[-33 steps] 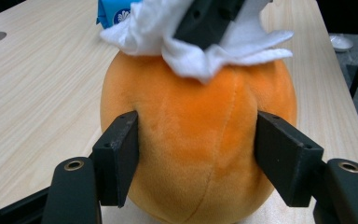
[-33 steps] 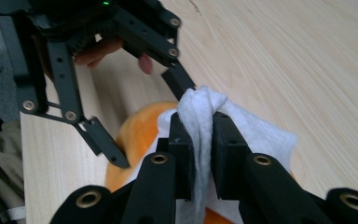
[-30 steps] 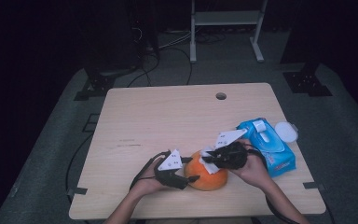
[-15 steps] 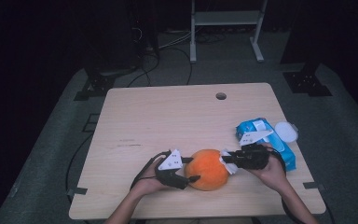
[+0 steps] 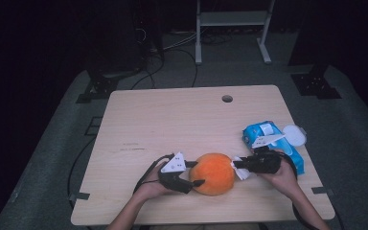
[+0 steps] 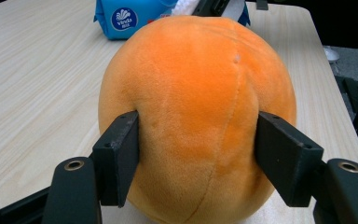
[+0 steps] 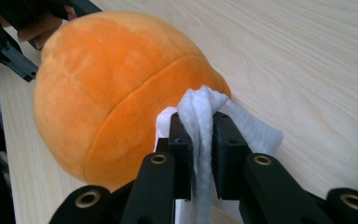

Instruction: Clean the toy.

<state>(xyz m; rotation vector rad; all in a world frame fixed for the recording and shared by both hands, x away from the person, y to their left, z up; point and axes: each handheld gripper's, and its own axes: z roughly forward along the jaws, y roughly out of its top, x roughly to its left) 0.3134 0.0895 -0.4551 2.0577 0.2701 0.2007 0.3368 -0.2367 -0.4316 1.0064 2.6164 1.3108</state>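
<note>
An orange plush ball (image 5: 213,173) rests on the table near the front edge. My left gripper (image 5: 195,182) is shut on its left side; in the left gripper view both black pads (image 6: 121,154) dent the plush ball (image 6: 196,107). My right gripper (image 5: 236,165) is shut on a bunched white wipe (image 5: 240,168) and holds it against the ball's right side. In the right gripper view the wipe (image 7: 203,116) sticks up between the pinched jaws, right beside the orange ball (image 7: 116,88).
A blue pack of wipes (image 5: 270,143) with its white lid flipped open lies behind my right hand; the same blue pack (image 6: 130,14) appears beyond the ball in the left gripper view. The wooden table (image 5: 172,124) has a cable hole (image 5: 227,98) at the back.
My right gripper moved with the wipe from above the ball to its right side and came lower. The left gripper and the ball stayed put.
</note>
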